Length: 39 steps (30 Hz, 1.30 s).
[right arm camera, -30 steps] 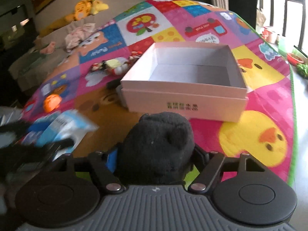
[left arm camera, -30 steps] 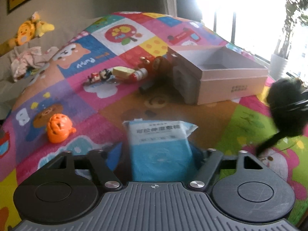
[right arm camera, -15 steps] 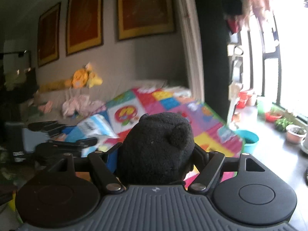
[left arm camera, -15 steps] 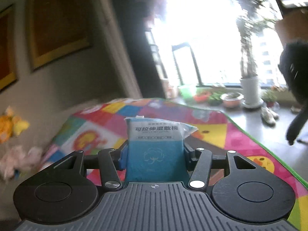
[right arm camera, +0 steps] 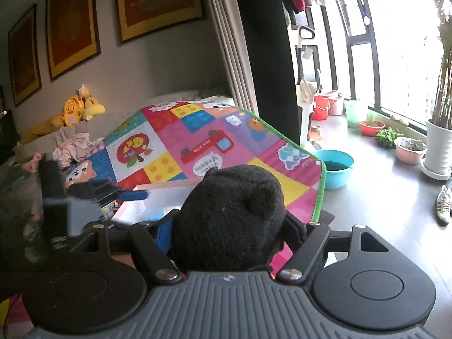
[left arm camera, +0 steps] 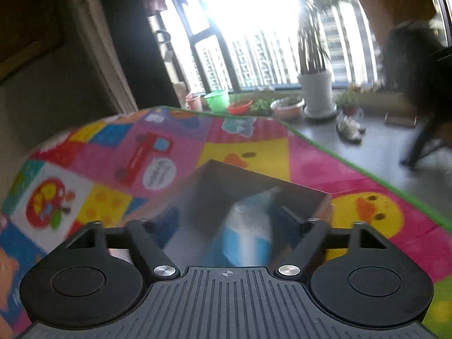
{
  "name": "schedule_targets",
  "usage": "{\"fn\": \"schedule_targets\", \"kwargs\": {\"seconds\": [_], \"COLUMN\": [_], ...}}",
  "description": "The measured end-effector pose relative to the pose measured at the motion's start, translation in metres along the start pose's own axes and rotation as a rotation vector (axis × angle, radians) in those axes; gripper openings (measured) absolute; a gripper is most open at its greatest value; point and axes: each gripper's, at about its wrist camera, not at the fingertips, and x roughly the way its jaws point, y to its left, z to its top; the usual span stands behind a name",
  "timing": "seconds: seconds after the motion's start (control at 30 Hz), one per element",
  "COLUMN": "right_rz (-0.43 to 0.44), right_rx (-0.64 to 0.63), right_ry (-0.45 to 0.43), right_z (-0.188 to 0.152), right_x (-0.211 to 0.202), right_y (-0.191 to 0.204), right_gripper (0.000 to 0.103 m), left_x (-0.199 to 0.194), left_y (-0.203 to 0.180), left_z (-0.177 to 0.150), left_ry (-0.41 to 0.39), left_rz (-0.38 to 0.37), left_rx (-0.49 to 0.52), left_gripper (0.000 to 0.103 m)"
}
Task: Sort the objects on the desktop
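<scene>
My left gripper (left arm camera: pixel 226 220) is open above the open pink box (left arm camera: pixel 308 197). The blue-and-white packet (left arm camera: pixel 245 234) is blurred between the spread fingers, over the box's inside. My right gripper (right arm camera: pixel 228 220) is shut on a black plush toy (right arm camera: pixel 228 214) and holds it up above the mat. In the right wrist view the box's white rim (right arm camera: pixel 158 190) shows below, with the left gripper (right arm camera: pixel 93 195) blurred over it. The black plush also shows blurred in the left wrist view (left arm camera: pixel 409 56).
A colourful play mat (left arm camera: pixel 248 141) covers the surface, its green edge (right arm camera: pixel 319 186) next to a grey floor. Plant pots (right arm camera: pixel 438 147), a teal basin (right arm camera: pixel 337 168) and shoes (right arm camera: pixel 443 203) stand by the window. Plush toys (right arm camera: pixel 79 110) lie on the sofa.
My left gripper has tipped down over the box and its fingers have opened; the packet has come loose from them. My right gripper still holds the black plush, now nearer the box.
</scene>
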Motion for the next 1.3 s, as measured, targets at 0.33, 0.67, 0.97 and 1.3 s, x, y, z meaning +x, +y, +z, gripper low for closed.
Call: {"fn": "schedule_targets", "kwargs": {"seconds": [0.33, 0.67, 0.97, 1.3], "right_rz": [0.159, 0.076, 0.016, 0.071], "right_rx": [-0.001, -0.008, 0.018, -0.440], "right_ry": [-0.003, 0.216, 0.284, 0.163], "right_z": [0.066, 0.061, 0.048, 0.038], "right_x": [0.087, 0.243, 0.234, 0.187], "right_y": [0.053, 0.097, 0.090, 0.215], "right_gripper": [0.075, 0.075, 0.098, 0.071], "left_x": [-0.073, -0.116, -0.131, -0.144], "left_y": [0.012, 0.056, 0.079, 0.110], "left_z": [-0.046, -0.108, -0.134, -0.159], "left_ry": [0.052, 0.129, 0.117, 0.111], "left_rz": [0.037, 0.213, 0.258, 0.392], "left_rx": [-0.248, -0.394, -0.489, -0.646], "left_gripper": [0.098, 0.100, 0.101, 0.102]}}
